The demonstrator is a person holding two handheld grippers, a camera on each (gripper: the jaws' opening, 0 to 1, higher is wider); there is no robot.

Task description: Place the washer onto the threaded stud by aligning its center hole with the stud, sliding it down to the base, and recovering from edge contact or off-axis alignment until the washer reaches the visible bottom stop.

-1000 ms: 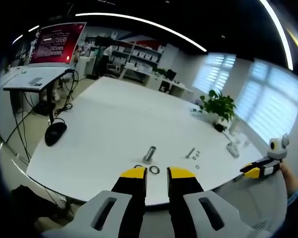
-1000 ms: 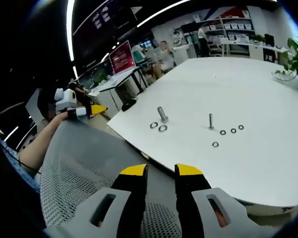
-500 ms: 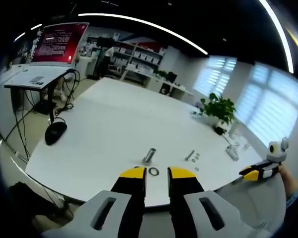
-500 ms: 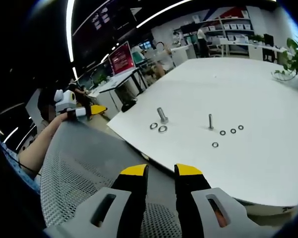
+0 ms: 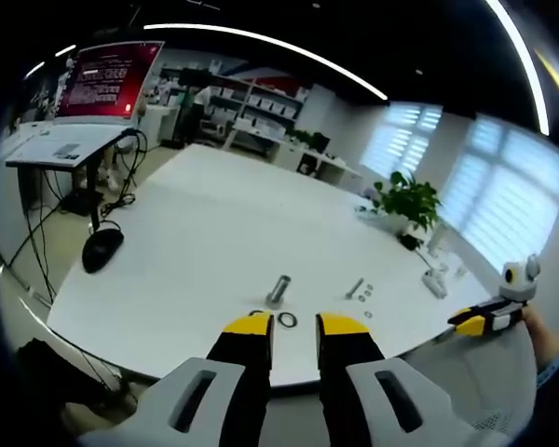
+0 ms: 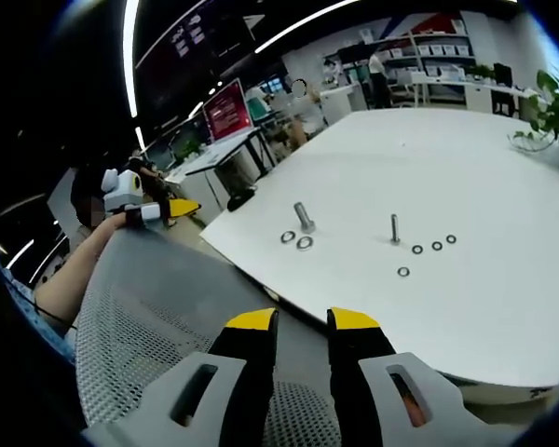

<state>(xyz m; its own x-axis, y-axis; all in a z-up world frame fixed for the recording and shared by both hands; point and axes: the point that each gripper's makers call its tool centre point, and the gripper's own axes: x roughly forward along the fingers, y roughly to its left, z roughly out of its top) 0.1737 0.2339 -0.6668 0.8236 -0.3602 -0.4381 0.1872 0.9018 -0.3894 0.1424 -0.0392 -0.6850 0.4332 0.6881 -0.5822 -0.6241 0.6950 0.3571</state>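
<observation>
Left gripper view, near washer [image 5: 258,314] half hidden behind left gripper [image 5: 294,332].

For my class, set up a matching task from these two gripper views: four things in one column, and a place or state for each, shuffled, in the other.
Things:
1. thick stud
2. thin stud
3. computer mouse
4. potted plant

Places:
A. far table edge by the windows
B. two large washers beside it
C. table corner near the cables
D. four small washers beside it

Pairs: 1-B, 2-D, 3-C, 4-A
</observation>
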